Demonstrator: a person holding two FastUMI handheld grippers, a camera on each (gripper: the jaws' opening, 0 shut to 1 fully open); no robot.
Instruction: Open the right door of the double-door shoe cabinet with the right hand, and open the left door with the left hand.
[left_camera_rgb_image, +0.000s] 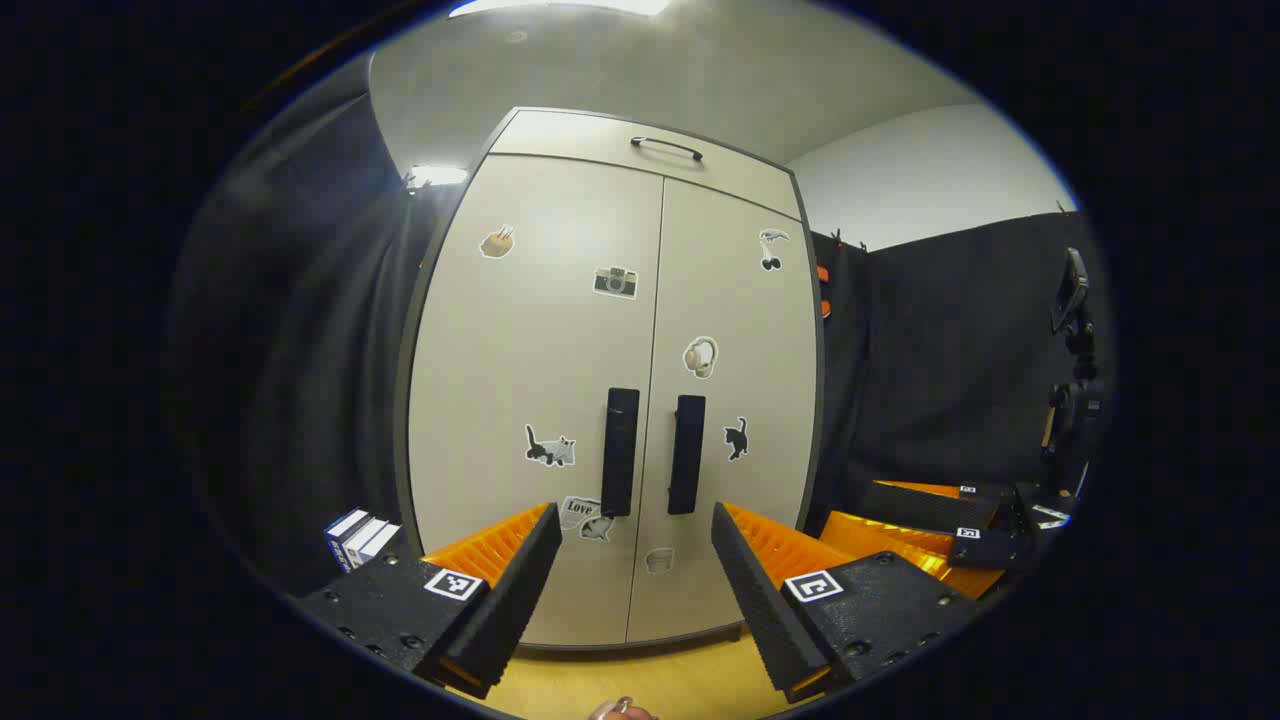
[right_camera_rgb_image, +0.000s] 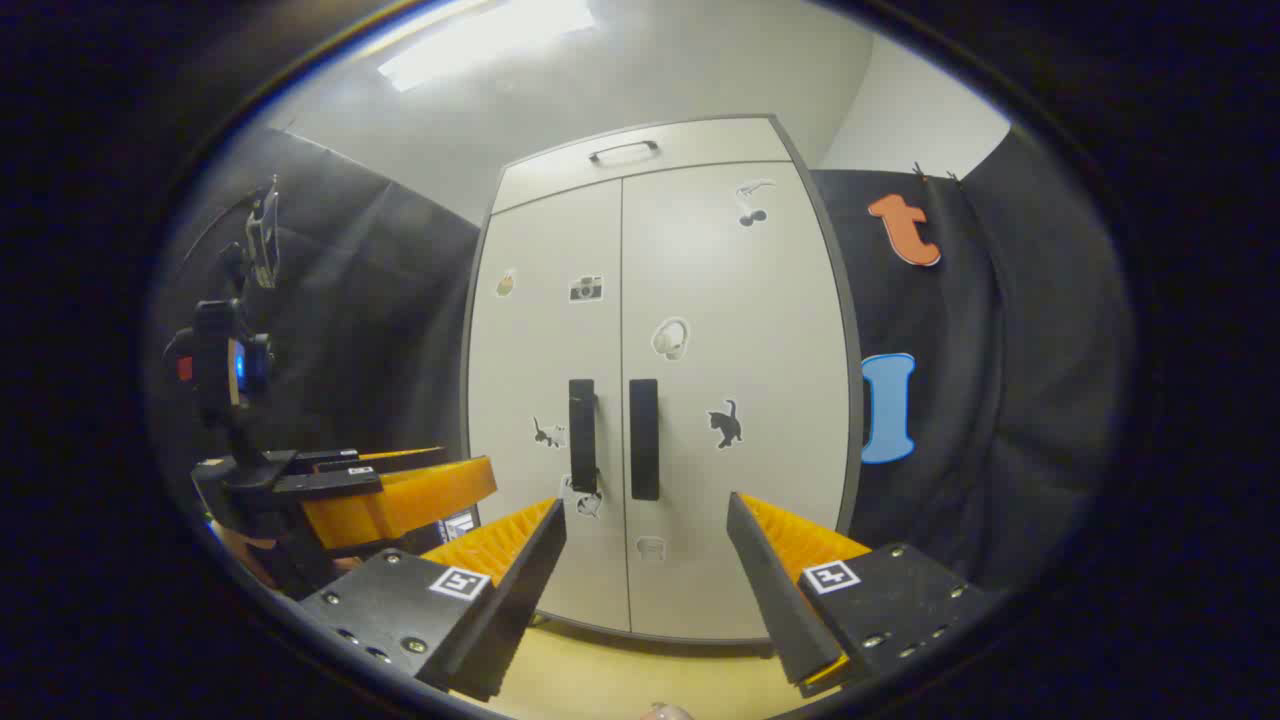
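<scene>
left of the shut shoe cabinet (left_camera_rgb_image: 610, 380), books (left_camera_rgb_image: 358, 538)

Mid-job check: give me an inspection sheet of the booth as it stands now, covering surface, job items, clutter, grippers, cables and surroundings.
Surface: yellowish floor in front of the cabinet.
Job's things: shoe cabinet; left door and right door both shut, stickers on them; left handle and right handle untouched.
Clutter: small boxes on the floor by the cabinet's left side.
Grippers: left gripper open, short of the handles; right gripper open, also short.
Cables: nothing seen.
Surroundings: black cloth wall; camera stand; ceiling light.
</scene>
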